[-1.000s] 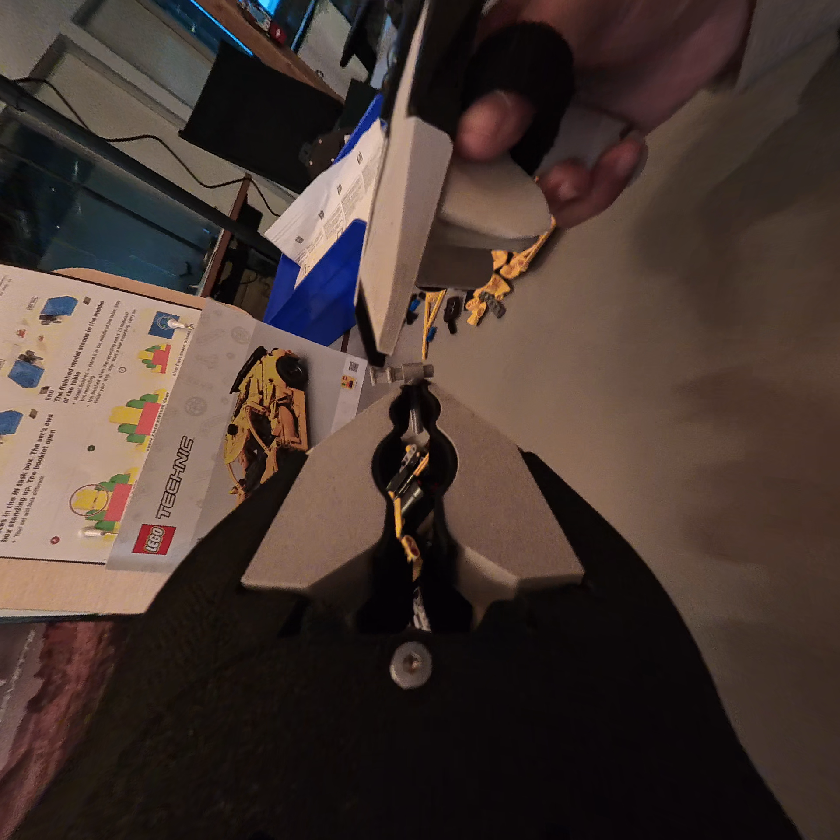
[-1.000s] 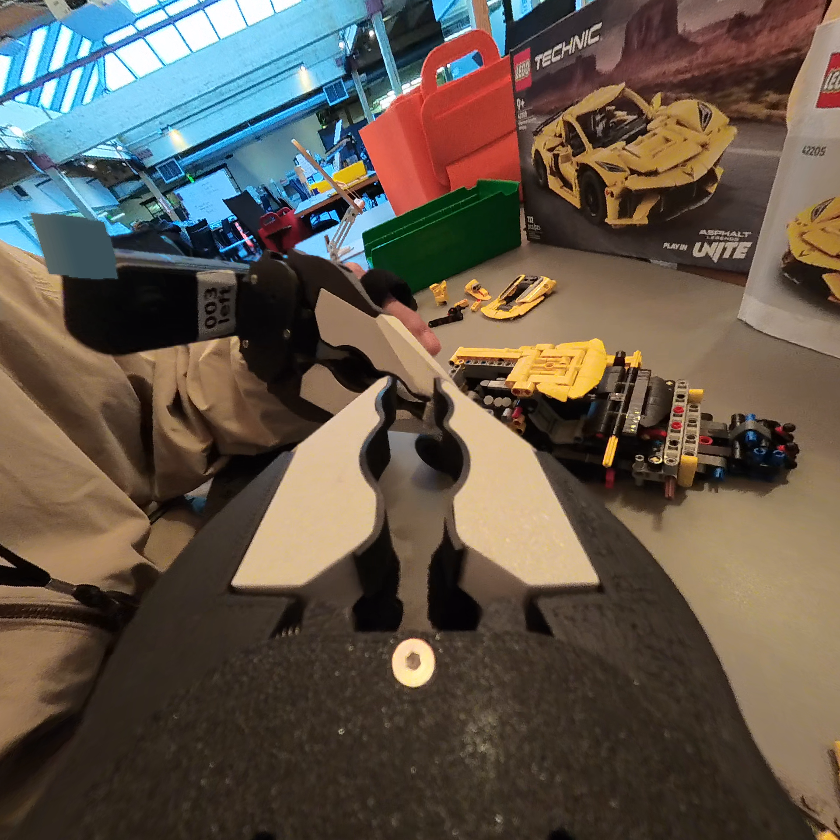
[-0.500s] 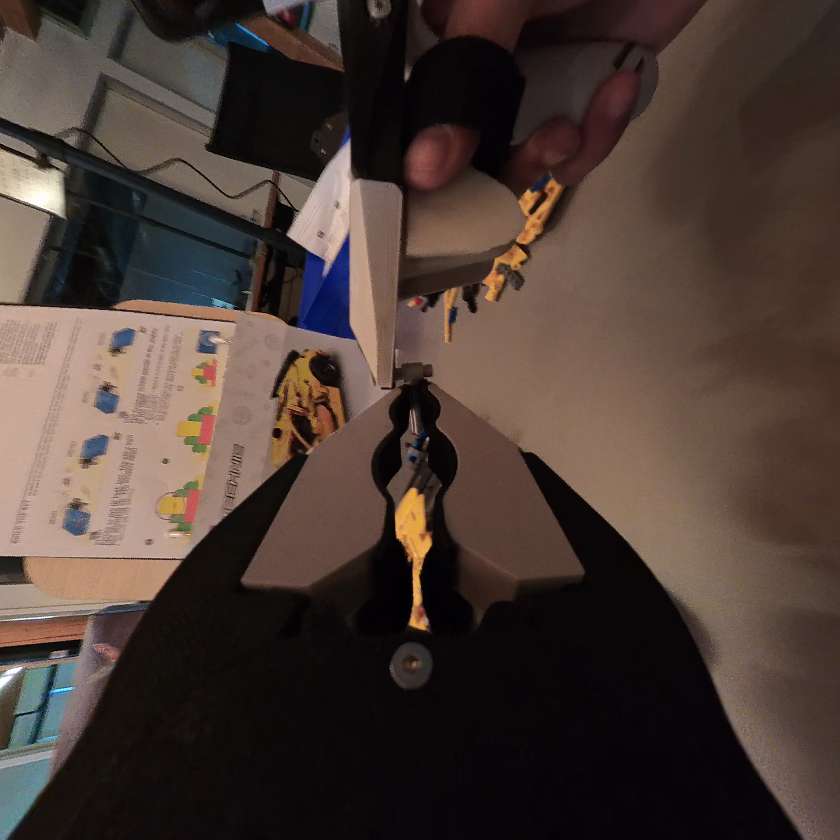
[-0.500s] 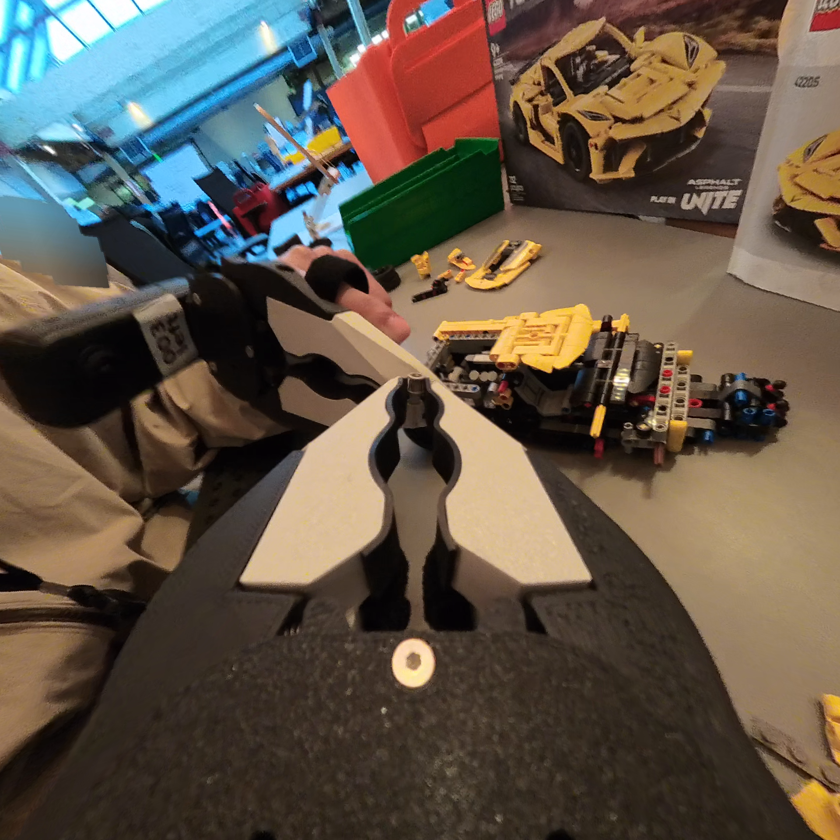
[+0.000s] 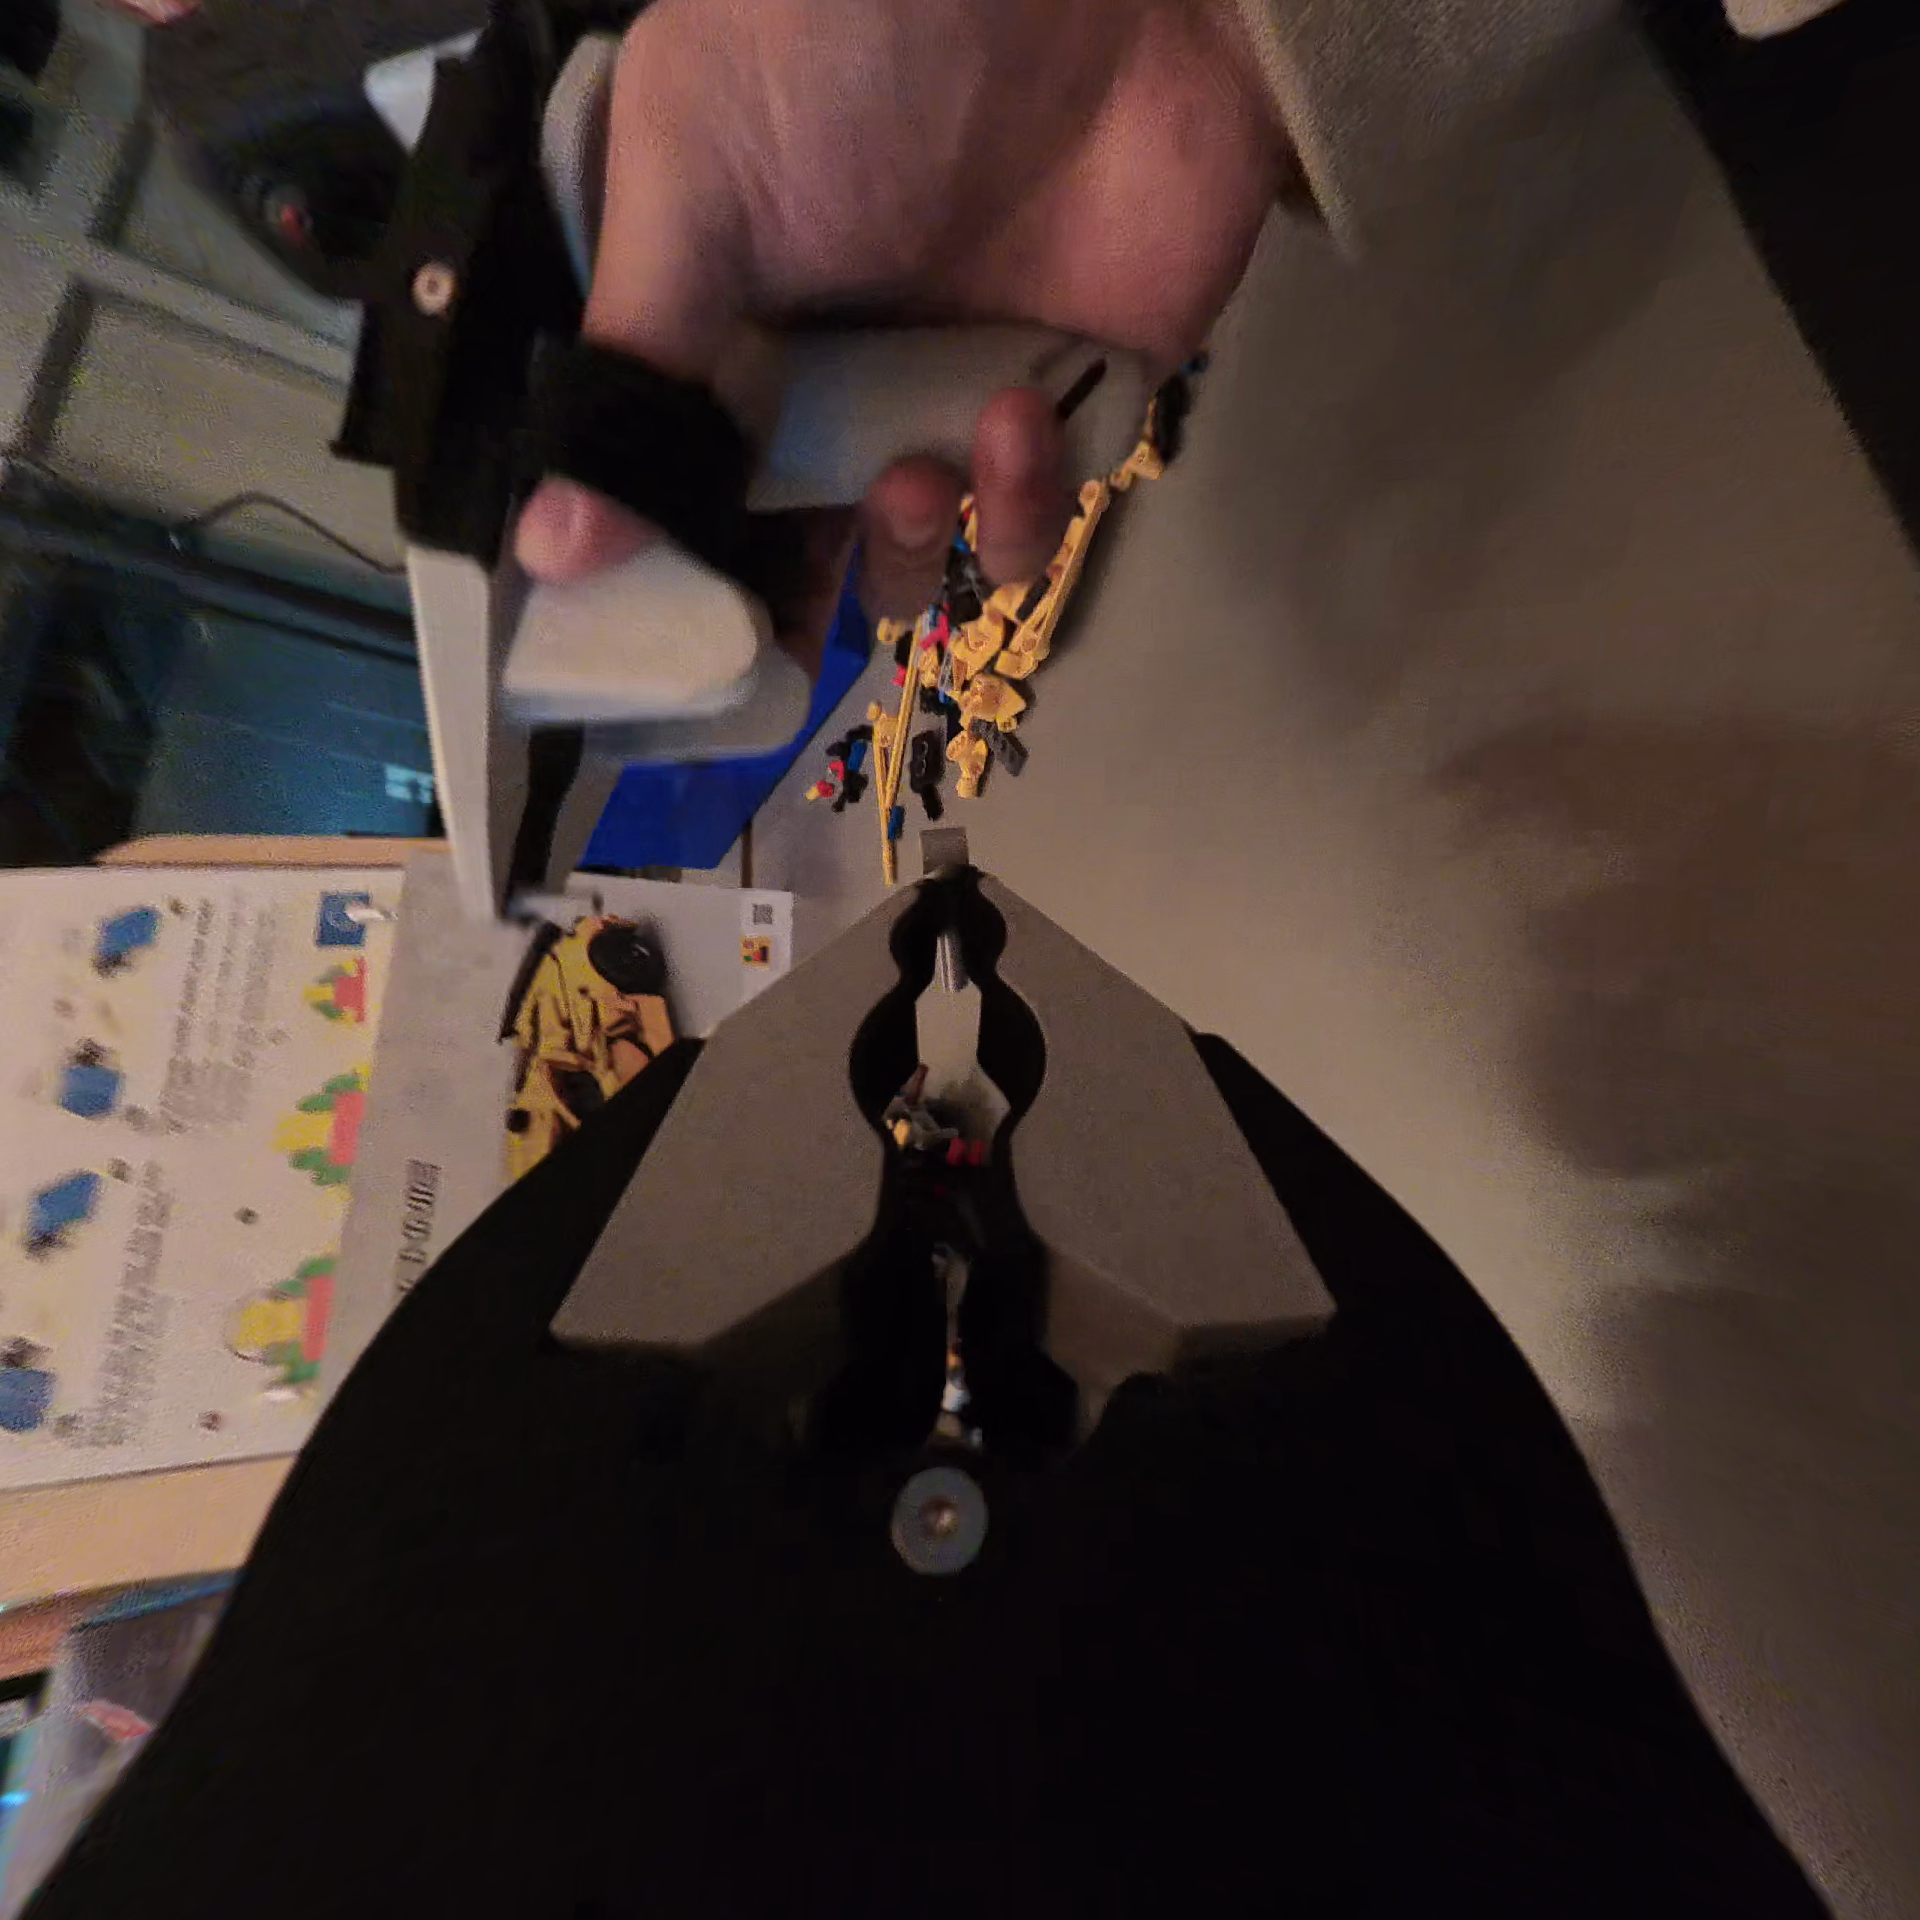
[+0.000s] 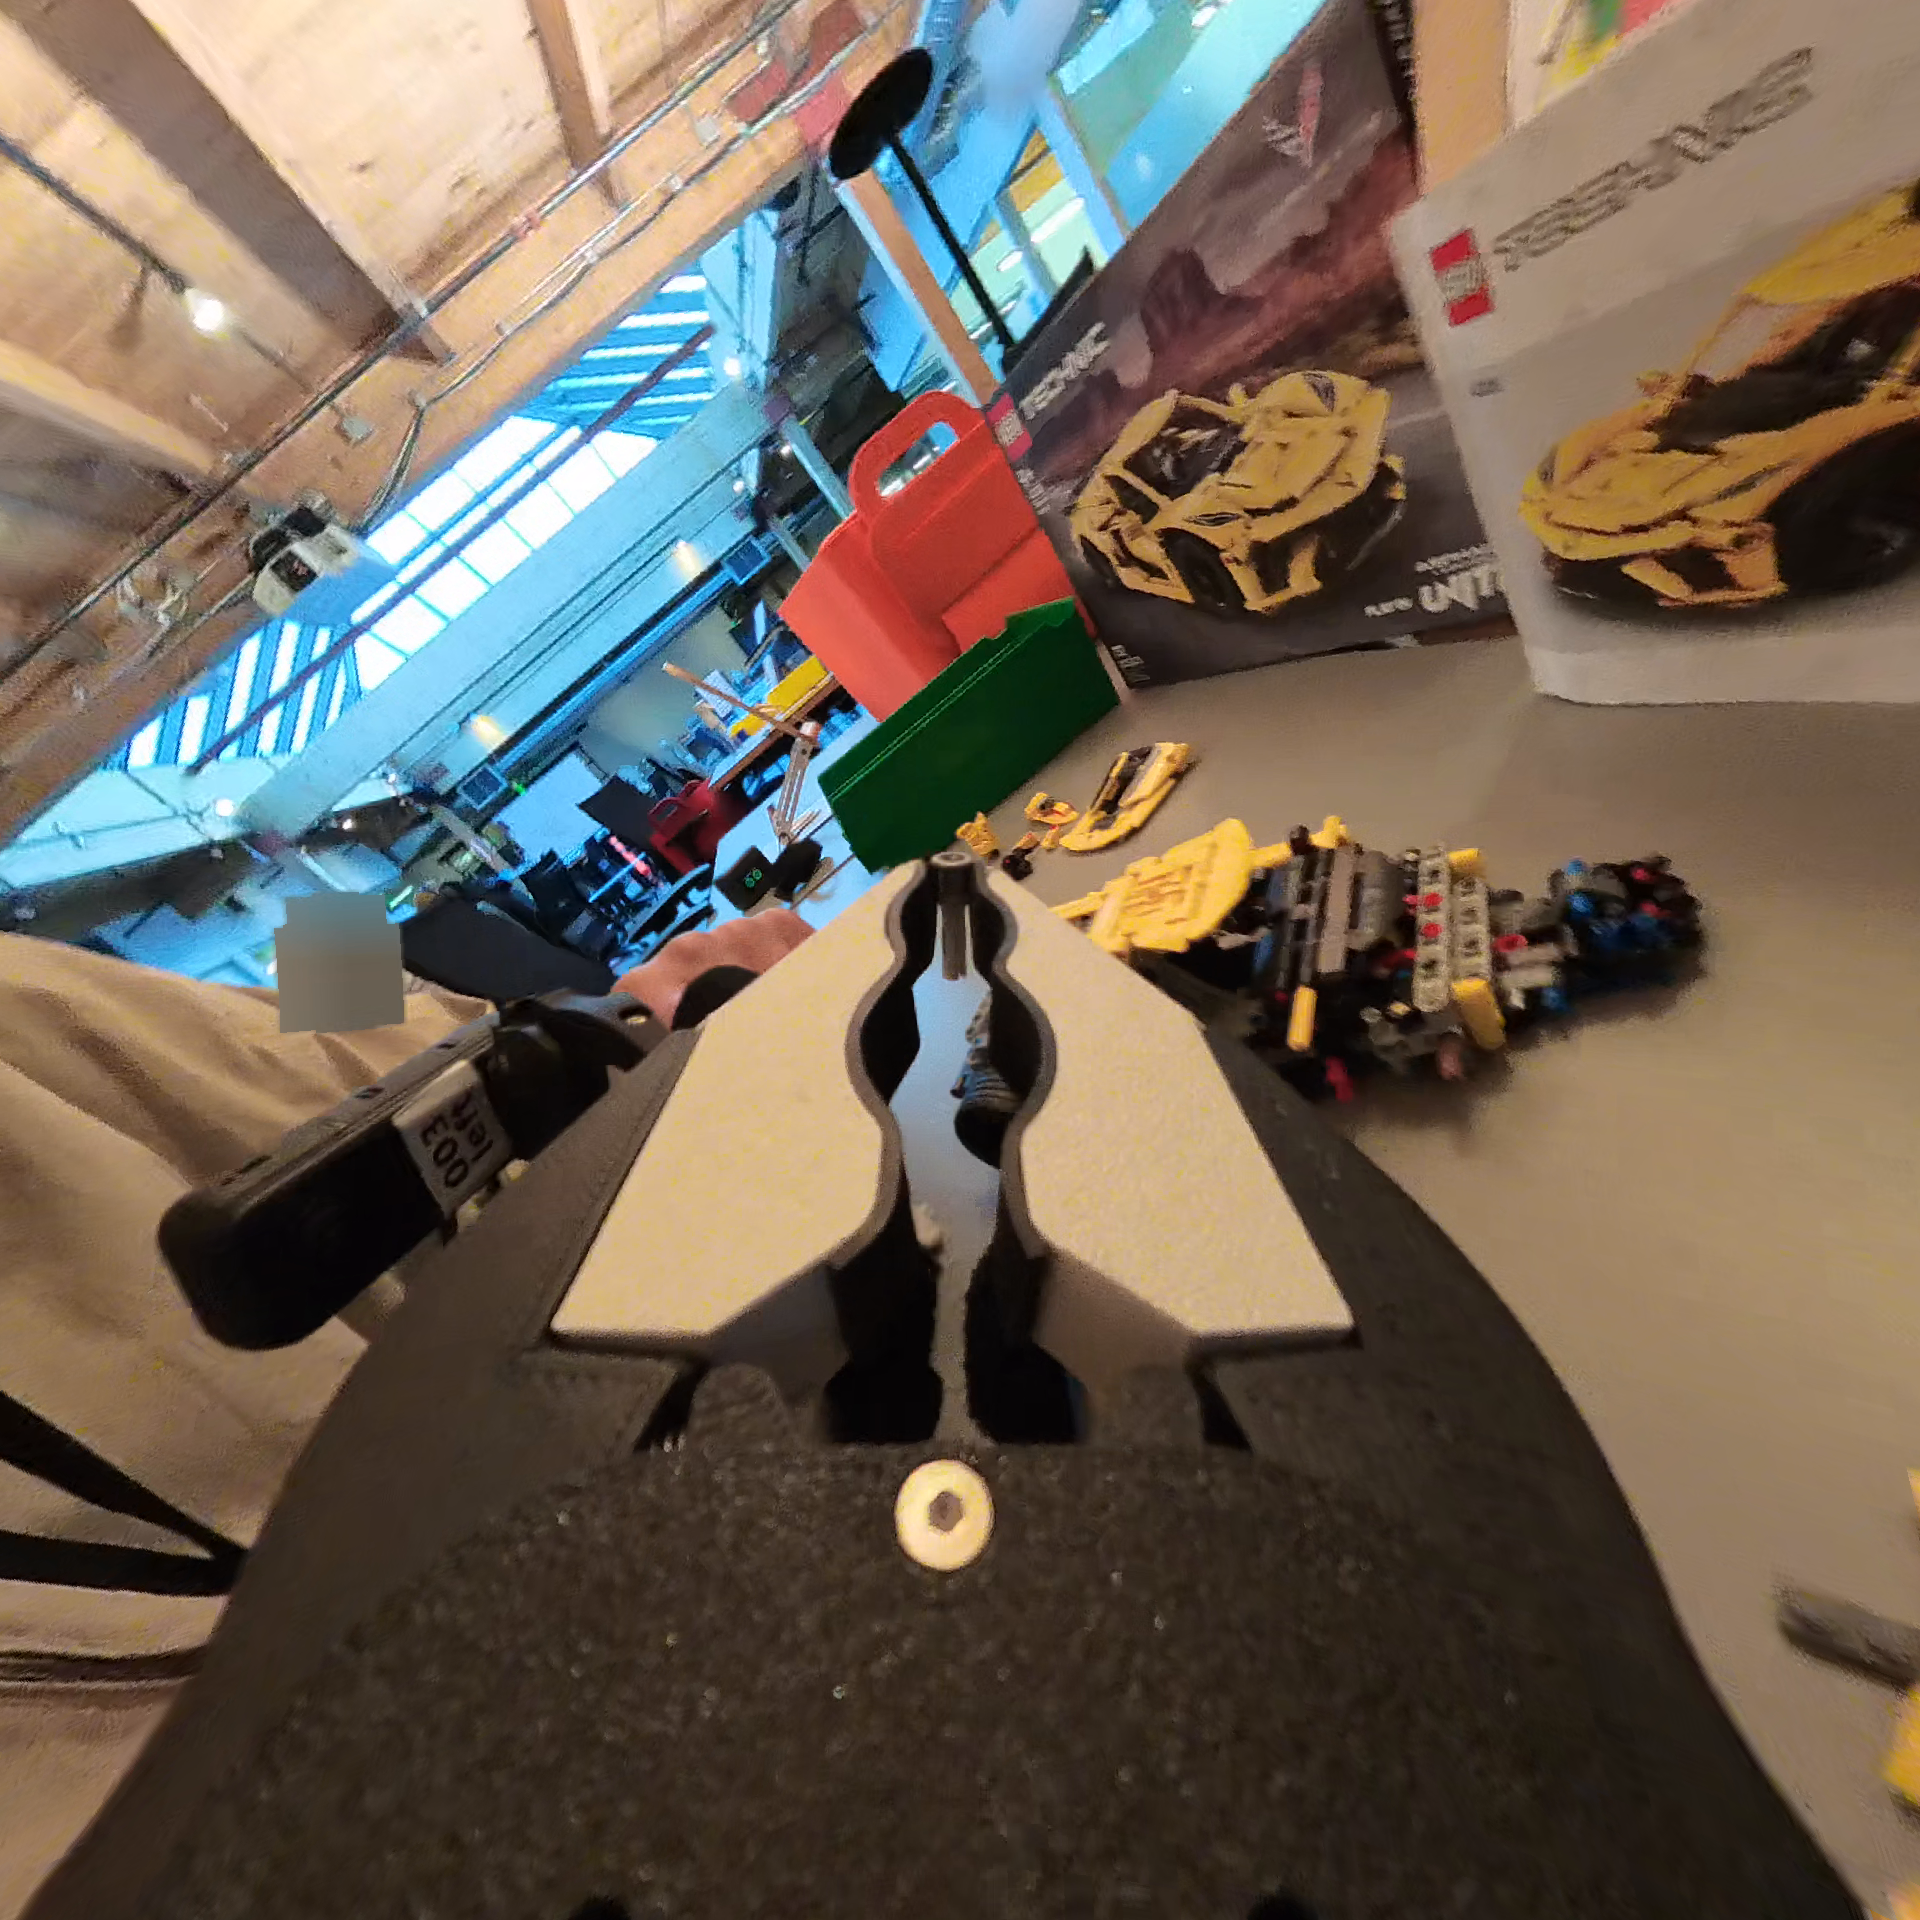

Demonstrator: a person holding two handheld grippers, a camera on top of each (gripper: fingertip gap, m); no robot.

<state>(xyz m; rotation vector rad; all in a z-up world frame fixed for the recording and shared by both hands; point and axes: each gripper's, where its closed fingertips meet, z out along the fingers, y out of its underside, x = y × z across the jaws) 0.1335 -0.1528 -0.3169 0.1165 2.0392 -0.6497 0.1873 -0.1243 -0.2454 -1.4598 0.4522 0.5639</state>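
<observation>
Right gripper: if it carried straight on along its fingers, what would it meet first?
Probably the green bin, straight beyond the right gripper, whose fingers pinch a small grey pin. Depth is unclear; loose yellow pieces lie just to the side.

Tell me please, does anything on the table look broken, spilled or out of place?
Nothing looks damaged or spilled. The half-built car model lies on the grey table unfinished, its inner parts exposed, and loose yellow pieces are scattered near the green bin.

Blurred booklet (image 5: 187,1153), sleeve (image 6: 94,1143) cut off
</observation>
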